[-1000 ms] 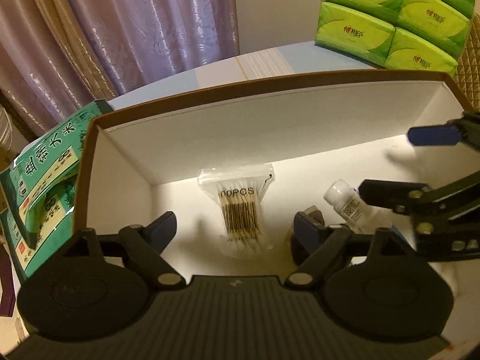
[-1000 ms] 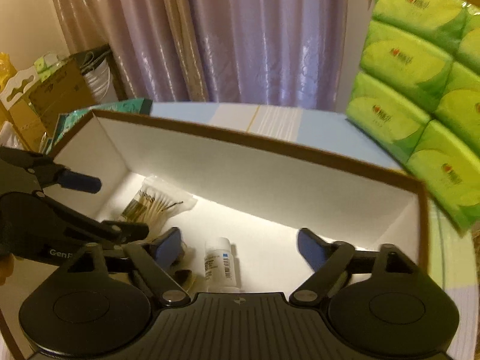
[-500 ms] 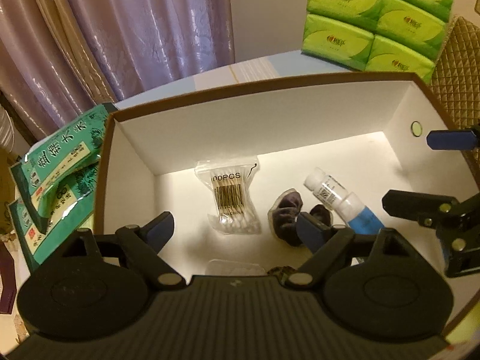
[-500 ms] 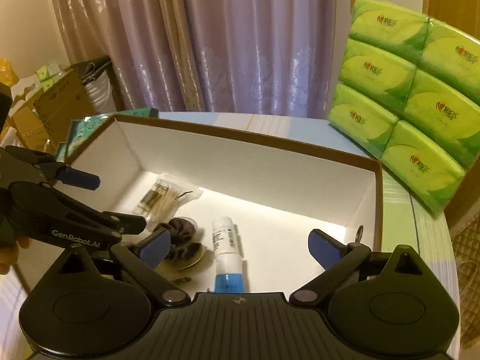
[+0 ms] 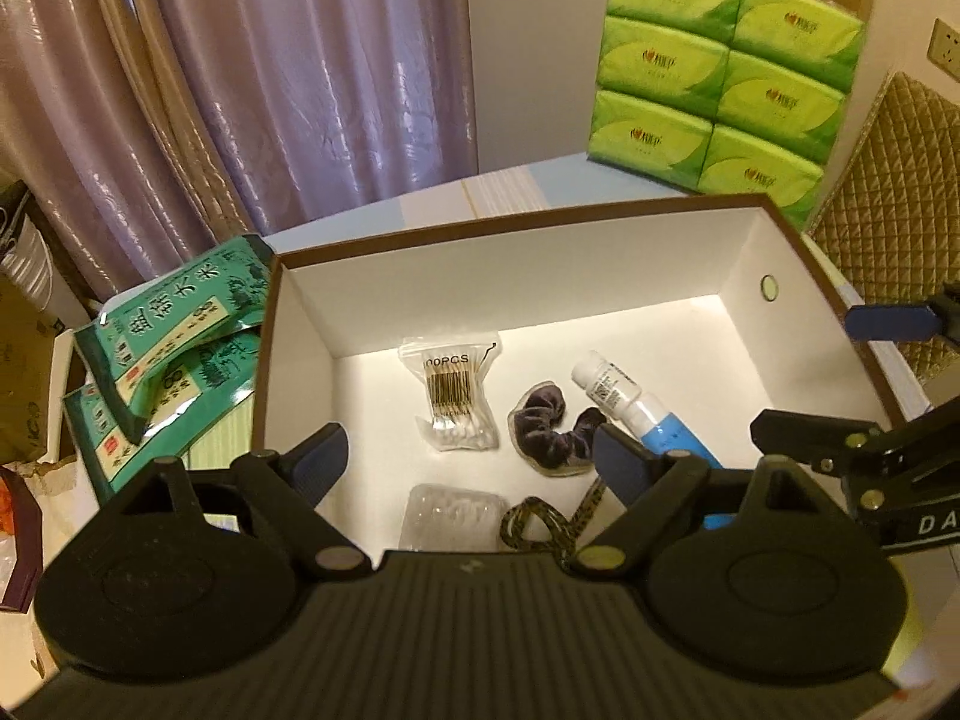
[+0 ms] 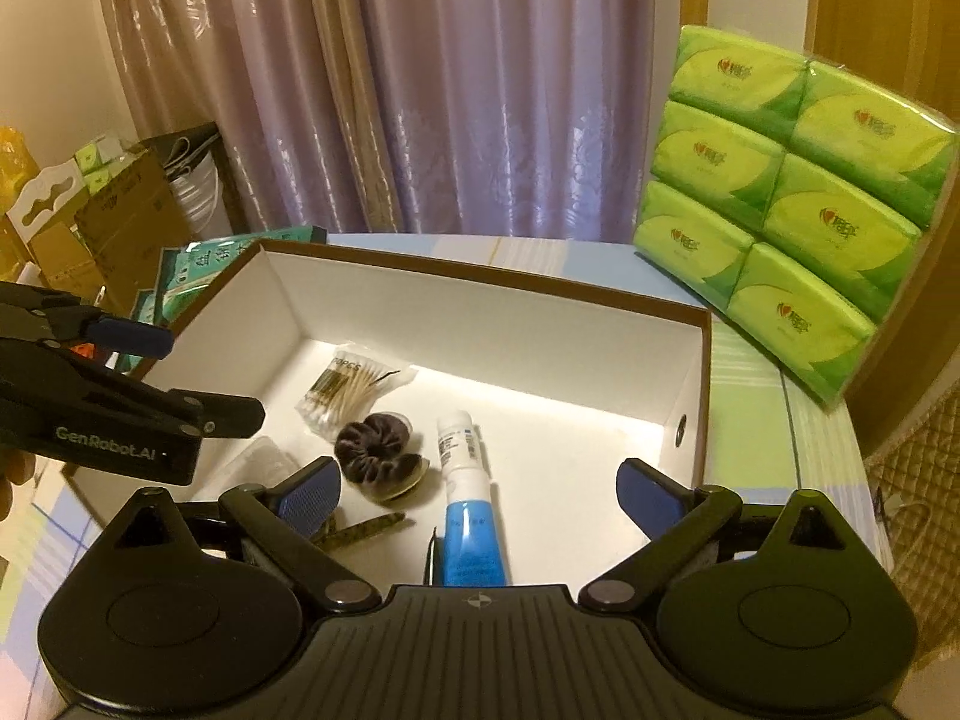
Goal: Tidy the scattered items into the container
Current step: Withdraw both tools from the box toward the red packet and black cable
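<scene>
Packets (image 5: 174, 324) in green, 2 or more, lie on the counter (image 5: 516, 192) just left of the container (image 5: 600, 276), a white-lined box with a brown rim.

Inside the container, from left to right, we see:
- a bag of cotton swabs (image 5: 456, 396) marked "100PCS", flat on the floor near the back wall;
- a clear plastic piece (image 5: 453, 513) at the near edge, in front of the swabs;
- a patterned cord (image 5: 552, 519) beside that piece;
- a dark purple scrunchie (image 5: 555, 435), touching the tube;
- a blue and white tube (image 5: 636, 414) lying on its side, cap toward the back wall.

We hold the left gripper (image 5: 474, 456) above the near left part of the container, fingers spread, nothing between them. We hold the right gripper (image 6: 480, 489) above the near right part, likewise spread and empty; in the right wrist view the tube (image 6: 468, 498) lies between its fingers, on the floor below them.

A stack of 6 green tissue packs (image 5: 720, 84) stands on the counter behind the right end of the container. Purple curtains (image 5: 270, 72) hang behind the counter.
</scene>
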